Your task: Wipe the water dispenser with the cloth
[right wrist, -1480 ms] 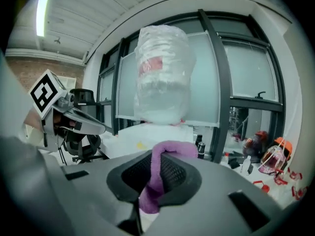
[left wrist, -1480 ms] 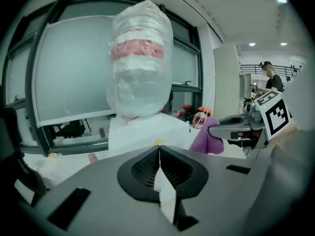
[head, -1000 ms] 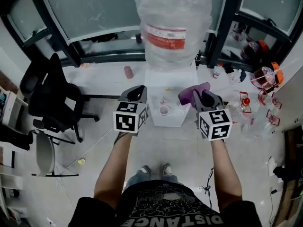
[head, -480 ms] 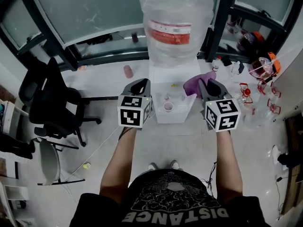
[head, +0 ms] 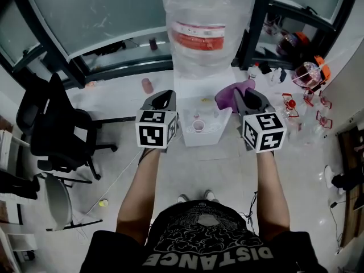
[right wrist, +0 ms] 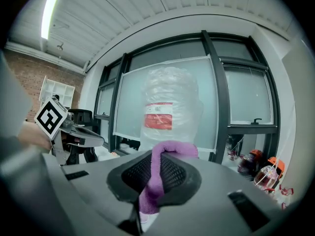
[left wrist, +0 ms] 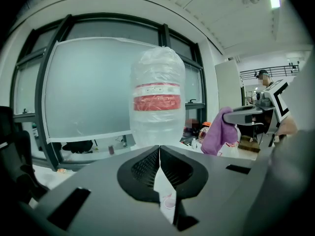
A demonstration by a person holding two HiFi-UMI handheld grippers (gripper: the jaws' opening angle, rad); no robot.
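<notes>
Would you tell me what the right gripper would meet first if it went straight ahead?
Probably the wrapped water bottle atop the dispenser; the right gripper, clamping the purple cloth, faces it, depth unclear.

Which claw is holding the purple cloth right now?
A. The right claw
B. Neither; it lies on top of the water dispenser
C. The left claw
A: in the right gripper view the purple cloth runs pinched between the jaws of the right claw, while the left claw is shut on nothing.
</notes>
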